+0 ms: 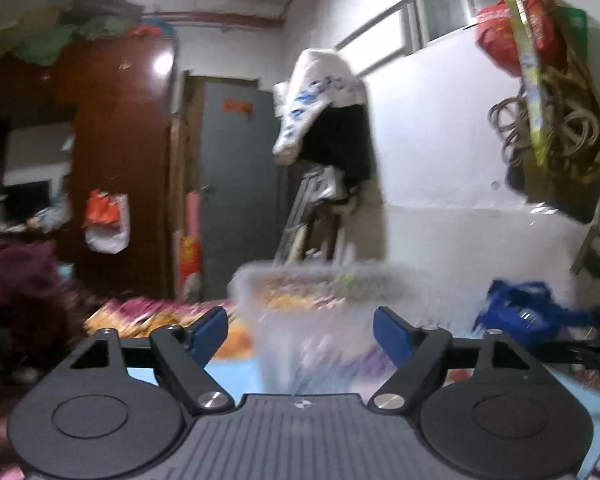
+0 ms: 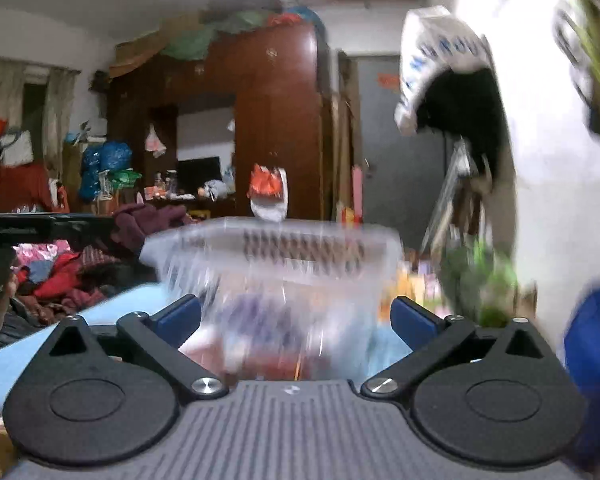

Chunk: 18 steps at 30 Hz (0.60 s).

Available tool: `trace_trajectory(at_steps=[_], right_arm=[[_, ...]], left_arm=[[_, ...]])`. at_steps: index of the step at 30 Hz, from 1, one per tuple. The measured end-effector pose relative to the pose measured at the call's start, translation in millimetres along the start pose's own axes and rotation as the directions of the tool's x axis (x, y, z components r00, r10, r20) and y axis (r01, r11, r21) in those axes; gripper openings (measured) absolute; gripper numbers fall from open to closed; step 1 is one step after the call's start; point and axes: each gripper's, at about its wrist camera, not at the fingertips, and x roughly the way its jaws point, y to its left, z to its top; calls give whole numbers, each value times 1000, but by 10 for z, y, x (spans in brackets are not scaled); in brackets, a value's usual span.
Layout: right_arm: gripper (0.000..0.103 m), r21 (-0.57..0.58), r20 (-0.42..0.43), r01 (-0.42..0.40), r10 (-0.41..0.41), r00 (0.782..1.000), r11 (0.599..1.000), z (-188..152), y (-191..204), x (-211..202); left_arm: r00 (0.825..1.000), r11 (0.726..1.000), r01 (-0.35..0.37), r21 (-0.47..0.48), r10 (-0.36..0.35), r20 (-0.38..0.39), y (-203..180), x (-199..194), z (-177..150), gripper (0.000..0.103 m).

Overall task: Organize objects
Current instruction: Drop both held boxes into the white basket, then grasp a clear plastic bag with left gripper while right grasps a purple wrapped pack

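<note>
Cluttered bedroom: left gripper (image 1: 300,330) and right gripper (image 2: 296,322), jaws apart, empty, face clear plastic bin (image 2: 276,256) at 12 o'clock; blue bag (image 1: 516,312) at 3 o'clock; contents blurred, organizing seemingly barely begun

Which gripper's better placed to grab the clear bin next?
Right, marginally. The clear plastic bin fills the gap ahead of the right gripper, jaws open. The left gripper, also open, sees it off-centre. Both views are blurred.
</note>
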Motion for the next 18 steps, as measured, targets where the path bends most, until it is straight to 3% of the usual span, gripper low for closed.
trace_trajectory(at_steps=[3,7,12,14,18], right_arm=[[103,63,-32,13,-11,999,998,-360,44,-174],[103,36,-100,-10,13,995,999,-503,189,-188],[102,-46,-140,-3,-3,990,999,-611,379,-51],[90,-46,-152,-16,9,988,999,-636,387,-31],[84,-64,-164,-4,-7,987,998,-689,400,-15]], left_arm=[[995,997,-76,-15,75,-71,83,-133,-317,83],[987,993,-116,10,116,-115,69,-190,-516,83],[980,996,-89,20,91,-176,41,-87,-695,83],[978,997,-77,22,80,-192,12,-73,-761,81],[980,997,-75,6,75,-186,20,-127,-790,81]])
